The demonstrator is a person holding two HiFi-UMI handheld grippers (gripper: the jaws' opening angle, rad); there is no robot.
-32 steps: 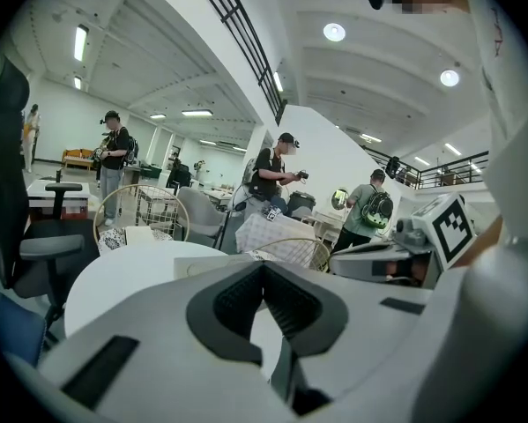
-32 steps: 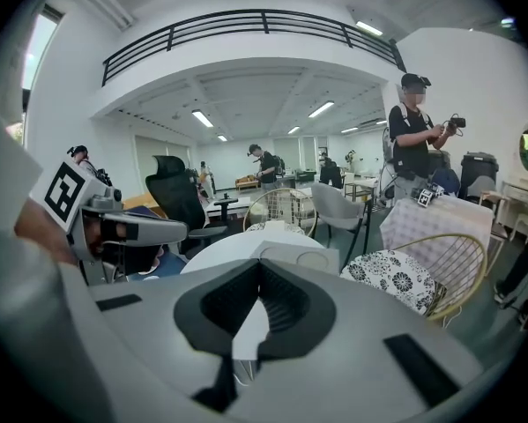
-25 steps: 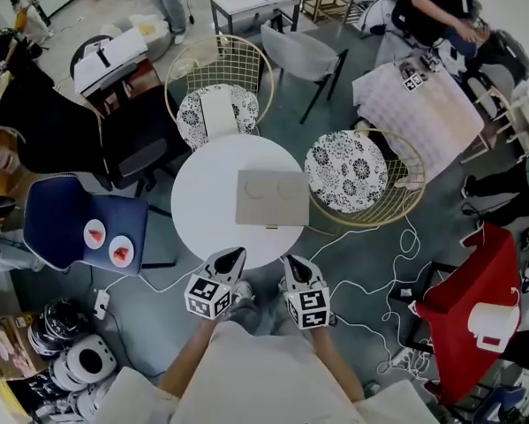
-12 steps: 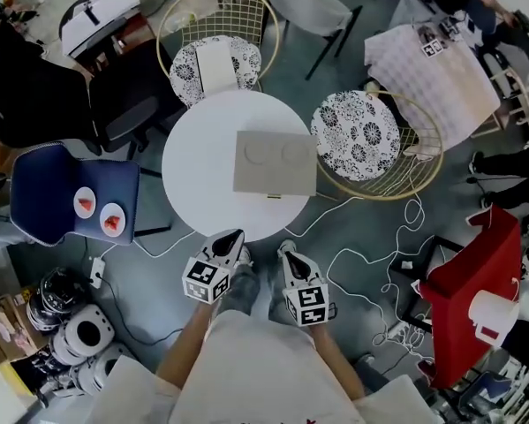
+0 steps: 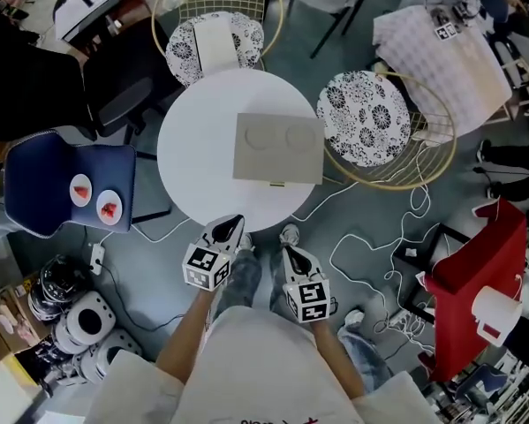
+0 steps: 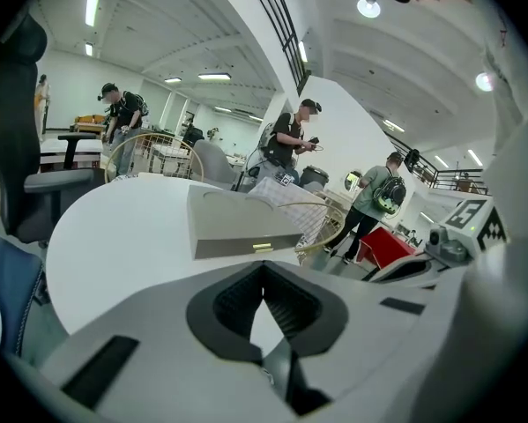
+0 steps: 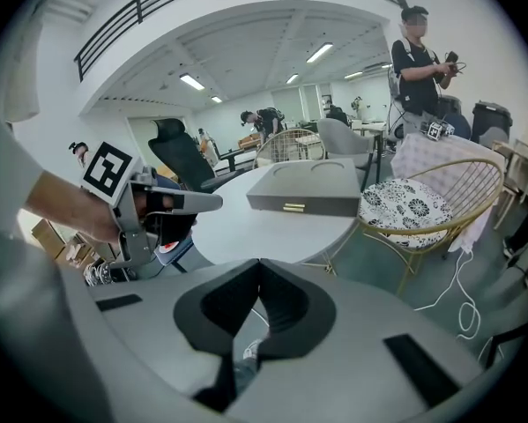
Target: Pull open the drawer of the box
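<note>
Sitting on the right half of the round white worktop [image 5: 198,148], the flat grey box [image 5: 278,147] has its right side close to the worktop's right edge and two shallow round recesses in its top. Its drawer front faces the near edge and lies flush with the box body, with a small brass handle [image 5: 277,184] at its middle. Both grippers hang off the worktop, below its near edge and above the person's legs, side by side and apart from each other. The left gripper [image 5: 233,222] points up toward the near edge, just short of it. In its own view its fingers are pressed together with nothing between them, and the box [image 6: 237,223] and handle [image 6: 262,247] lie ahead across the bare white surface. The right gripper [image 5: 289,253] hangs a little further back from the edge. Its fingers are likewise pressed together and empty, and its view takes in the box [image 7: 308,192] ahead and the left gripper [image 7: 202,203] off to one side. Neither gripper touches the box or the worktop. A wire chair with a patterned cushion [image 5: 363,131] stands just beyond the right edge, and white cables [image 5: 370,246] trail over the floor.
</note>
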